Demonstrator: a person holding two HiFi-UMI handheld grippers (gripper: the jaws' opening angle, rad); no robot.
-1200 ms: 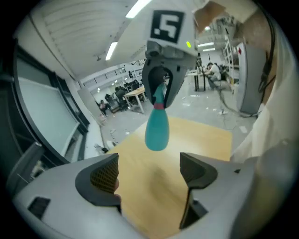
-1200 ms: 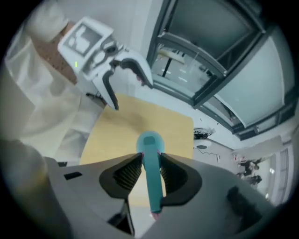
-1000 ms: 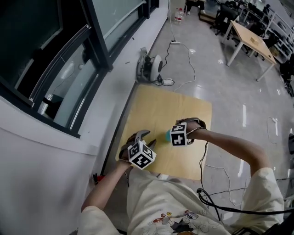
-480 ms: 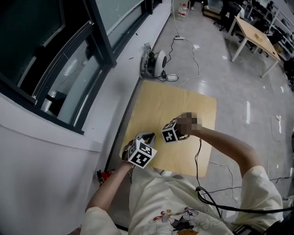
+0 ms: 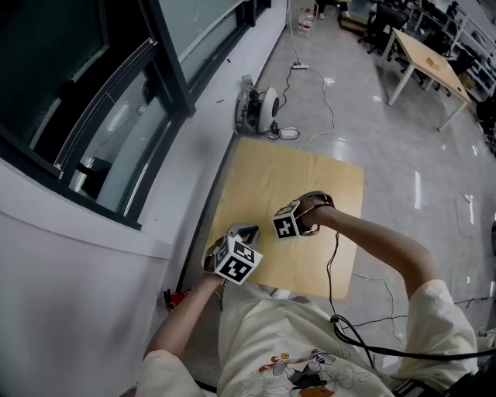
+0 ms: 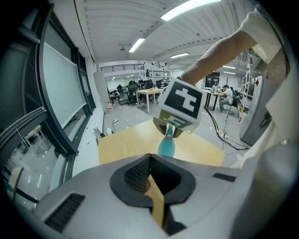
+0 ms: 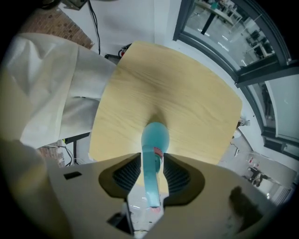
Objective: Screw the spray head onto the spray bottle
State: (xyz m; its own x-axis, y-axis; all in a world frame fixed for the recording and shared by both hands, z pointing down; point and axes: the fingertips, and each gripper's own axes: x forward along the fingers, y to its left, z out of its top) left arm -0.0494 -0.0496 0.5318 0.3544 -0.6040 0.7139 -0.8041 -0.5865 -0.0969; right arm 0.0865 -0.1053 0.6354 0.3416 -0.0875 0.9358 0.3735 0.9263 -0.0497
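Bright; ceiling strips (image 6: 187,8) overhead; floor (image 5: 341,132) glare; fisheye edges warped, vignetted; foreground perhaps soft.

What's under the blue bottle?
The wooden table lies beneath the blue bottle, which the right gripper grips. Whether its base touches the table is hidden.

Spray bottle (image 6: 167,146) neck, seemingly, behind right gripper (image 6: 170,130)
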